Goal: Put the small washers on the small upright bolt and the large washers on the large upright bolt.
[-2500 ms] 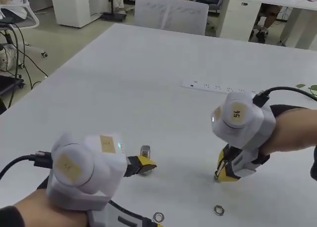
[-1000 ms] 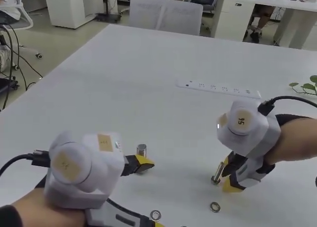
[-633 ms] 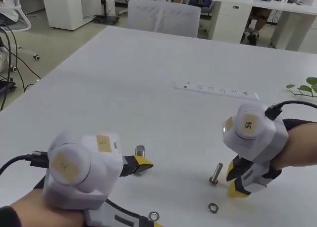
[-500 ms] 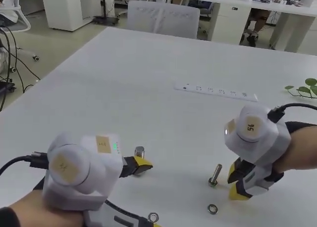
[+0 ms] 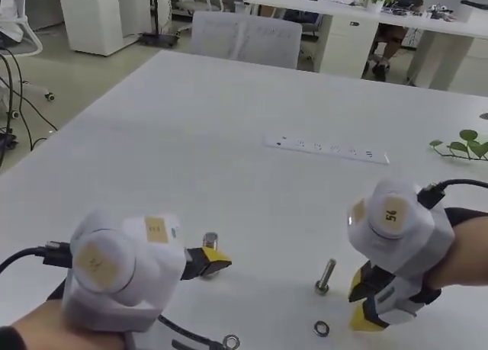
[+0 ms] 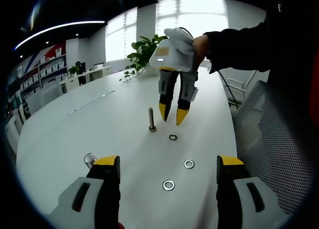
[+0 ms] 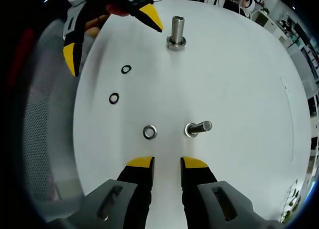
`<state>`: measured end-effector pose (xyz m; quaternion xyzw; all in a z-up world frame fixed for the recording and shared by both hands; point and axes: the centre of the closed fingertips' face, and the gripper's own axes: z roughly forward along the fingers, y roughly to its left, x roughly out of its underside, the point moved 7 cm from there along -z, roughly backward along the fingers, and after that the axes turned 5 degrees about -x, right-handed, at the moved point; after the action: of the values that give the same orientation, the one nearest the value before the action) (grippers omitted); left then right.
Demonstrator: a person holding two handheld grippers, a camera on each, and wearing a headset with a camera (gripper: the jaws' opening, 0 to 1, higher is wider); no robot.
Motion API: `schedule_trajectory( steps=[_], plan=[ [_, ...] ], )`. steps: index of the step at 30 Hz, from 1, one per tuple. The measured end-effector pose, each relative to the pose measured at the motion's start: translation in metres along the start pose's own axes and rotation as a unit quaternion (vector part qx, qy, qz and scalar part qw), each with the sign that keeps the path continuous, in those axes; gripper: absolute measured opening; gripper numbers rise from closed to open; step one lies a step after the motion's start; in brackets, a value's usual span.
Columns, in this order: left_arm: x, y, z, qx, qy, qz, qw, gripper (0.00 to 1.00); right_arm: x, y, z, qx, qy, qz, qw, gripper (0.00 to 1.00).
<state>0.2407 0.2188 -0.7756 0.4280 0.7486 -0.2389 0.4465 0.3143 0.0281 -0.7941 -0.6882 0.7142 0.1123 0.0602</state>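
Near the front edge of the white workbench (image 5: pixel 229 129), my right gripper (image 5: pixel 363 307) has backed away from the small bolt (image 5: pixel 325 276). A moment ago its tips were down at that bolt. Now they sit just beside it, without contact, and the bolt stands upright on its head with no support. The right jaws are released, with a narrow gap and nothing between them.

My left gripper (image 6: pixel 168 163) has kept its station. Its jaws are spread wide and empty. The large bolt (image 5: pixel 209 241) stands upright just outside one of its tips, as before.

Three washers lie flat and loose on the table between the two grippers. The nearest washer (image 7: pixel 149 131) is just beside the small bolt, directly ahead of my right jaws. The other two (image 7: pixel 114 98) (image 7: pixel 126 69) lie further towards the left gripper. I cannot tell which are small and which are large.

Assessment: standing the small bolt up appears complete, so both bolts are ready to receive washers. Stacking has not started. The logical next action is to take the nearest washer with the right jaws. A careless approach could knock over the free-standing small bolt.
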Motion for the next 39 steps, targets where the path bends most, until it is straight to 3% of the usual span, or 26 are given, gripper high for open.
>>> schedule_trajectory(
  steps=[14, 22, 39],
  plan=[
    [-0.004, 0.000, -0.003, -0.002, -0.005, 0.008, 1.0000, 0.79, -0.012, 0.016, 0.000, -0.004, -0.012, -0.003, 0.9999, 0.23],
    [-0.005, 0.001, -0.005, -0.004, -0.008, 0.010, 0.9999, 0.78, -0.025, 0.022, 0.010, -0.009, -0.015, -0.011, 0.9998, 0.22],
    [-0.002, 0.001, -0.006, -0.001, -0.010, 0.006, 0.9999, 0.78, -0.032, 0.021, 0.021, -0.008, -0.002, -0.032, 0.9994, 0.20]
  ],
)
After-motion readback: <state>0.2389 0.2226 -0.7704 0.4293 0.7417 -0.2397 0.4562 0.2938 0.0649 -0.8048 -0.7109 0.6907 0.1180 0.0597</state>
